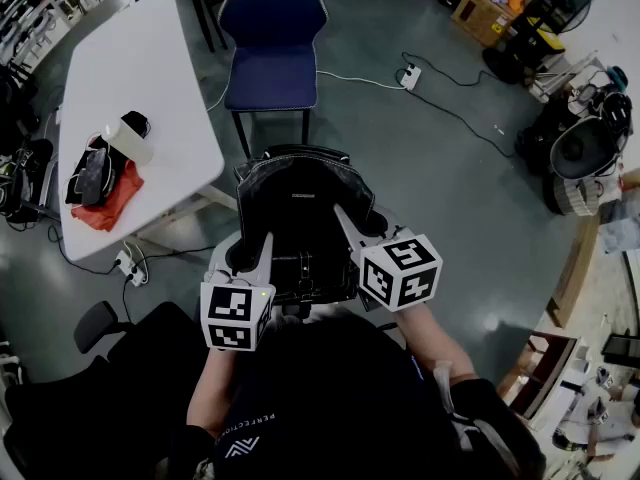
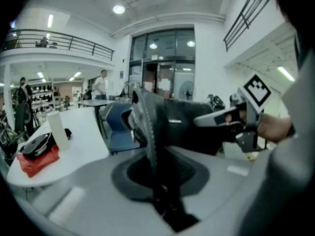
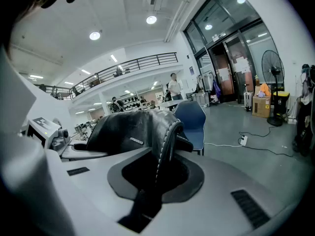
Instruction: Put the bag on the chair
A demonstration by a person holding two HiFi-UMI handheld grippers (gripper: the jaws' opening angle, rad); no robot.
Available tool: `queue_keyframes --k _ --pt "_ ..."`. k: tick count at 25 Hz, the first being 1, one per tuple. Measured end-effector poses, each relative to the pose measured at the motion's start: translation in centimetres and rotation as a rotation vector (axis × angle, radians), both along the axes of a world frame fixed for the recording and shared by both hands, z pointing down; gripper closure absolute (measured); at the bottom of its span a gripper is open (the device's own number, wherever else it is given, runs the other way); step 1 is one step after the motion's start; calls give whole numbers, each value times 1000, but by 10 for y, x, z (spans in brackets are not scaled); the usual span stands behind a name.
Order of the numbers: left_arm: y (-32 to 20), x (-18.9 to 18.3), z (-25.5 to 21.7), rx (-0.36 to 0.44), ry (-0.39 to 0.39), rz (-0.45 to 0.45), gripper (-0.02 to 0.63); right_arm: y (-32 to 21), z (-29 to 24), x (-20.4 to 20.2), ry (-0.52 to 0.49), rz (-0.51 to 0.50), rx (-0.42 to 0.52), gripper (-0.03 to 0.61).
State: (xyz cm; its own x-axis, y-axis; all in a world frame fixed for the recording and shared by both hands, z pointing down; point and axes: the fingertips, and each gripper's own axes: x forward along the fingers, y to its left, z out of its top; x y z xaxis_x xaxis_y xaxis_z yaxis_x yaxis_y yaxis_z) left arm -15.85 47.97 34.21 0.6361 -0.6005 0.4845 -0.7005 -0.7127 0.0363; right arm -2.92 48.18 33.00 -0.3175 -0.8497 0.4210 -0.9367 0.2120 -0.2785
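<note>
A black leather bag (image 1: 300, 213) hangs in the air in front of me, held by its two handles. My left gripper (image 1: 262, 246) is shut on the left handle (image 2: 146, 127). My right gripper (image 1: 345, 220) is shut on the right handle (image 3: 165, 146), which has white stitching. The blue chair (image 1: 272, 53) stands empty on the floor just beyond the bag. It shows behind the bag in the left gripper view (image 2: 117, 128) and the right gripper view (image 3: 193, 119). Each gripper sees the other across the bag: the right gripper (image 2: 231, 116) and the left gripper (image 3: 47, 129).
A white table (image 1: 150, 88) stands left of the chair with a red cloth (image 1: 110, 200), a black pouch (image 1: 90, 173) and a white bottle (image 1: 128, 140). A power strip (image 1: 409, 74) with cables lies on the floor; a cardboard box (image 1: 485, 8) and fans (image 1: 585, 148) stand at the right.
</note>
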Motion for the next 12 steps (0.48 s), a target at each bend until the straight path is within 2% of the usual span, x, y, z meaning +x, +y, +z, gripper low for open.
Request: queue_keyframes --k 12 --pt "4 39 5 -4 -21 -42 548 0 4 40 -31 -38 -14 532"
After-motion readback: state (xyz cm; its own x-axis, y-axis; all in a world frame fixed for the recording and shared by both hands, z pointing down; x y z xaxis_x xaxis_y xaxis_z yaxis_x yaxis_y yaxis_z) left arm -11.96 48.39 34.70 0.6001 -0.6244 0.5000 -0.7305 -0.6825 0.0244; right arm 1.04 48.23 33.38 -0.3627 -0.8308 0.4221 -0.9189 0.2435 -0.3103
